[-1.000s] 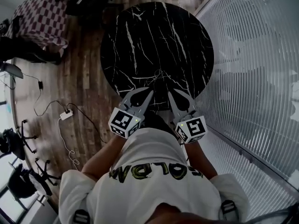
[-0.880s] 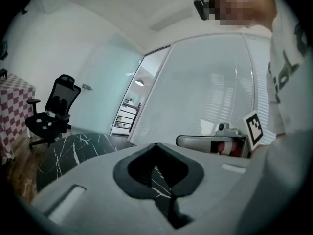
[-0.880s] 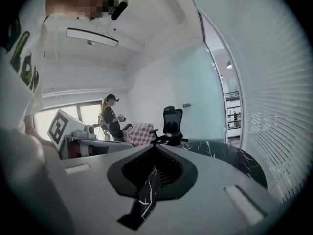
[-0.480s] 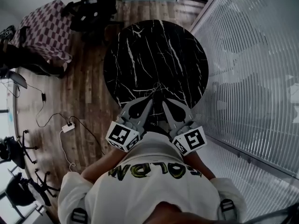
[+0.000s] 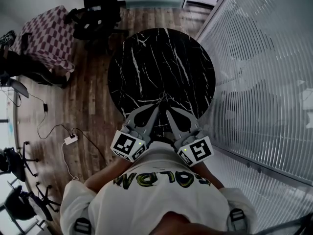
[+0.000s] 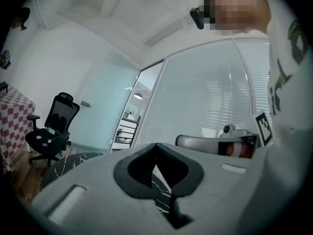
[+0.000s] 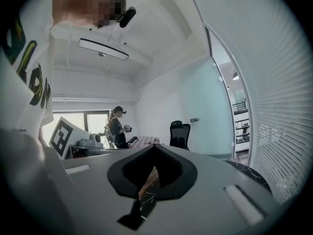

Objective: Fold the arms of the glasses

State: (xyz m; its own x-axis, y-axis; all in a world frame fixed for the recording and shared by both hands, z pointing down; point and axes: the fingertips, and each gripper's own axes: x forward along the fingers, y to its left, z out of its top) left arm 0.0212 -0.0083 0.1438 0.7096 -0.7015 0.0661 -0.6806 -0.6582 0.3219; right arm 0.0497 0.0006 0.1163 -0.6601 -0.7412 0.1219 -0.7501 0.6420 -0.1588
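No glasses show in any view. The round black marble table (image 5: 161,67) lies bare below me. My left gripper (image 5: 157,106) and right gripper (image 5: 167,110) are held up close to my chest, over the table's near edge. Their tips angle toward each other and almost meet. In the left gripper view, the left gripper (image 6: 156,144) has its jaws together with nothing between them. In the right gripper view, the right gripper (image 7: 155,145) is likewise shut and holds nothing. Both point roughly level across the room.
A slatted glass wall (image 5: 264,82) runs along the right. A black office chair (image 5: 95,13) and a checkered table (image 5: 44,33) stand beyond the marble table. A power strip (image 5: 70,139) with cables lies on the wooden floor. Another person (image 7: 117,126) stands far off.
Both grippers have risen toward my chest and their tips have drawn closer together. The table now sits smaller and further up in the head view.
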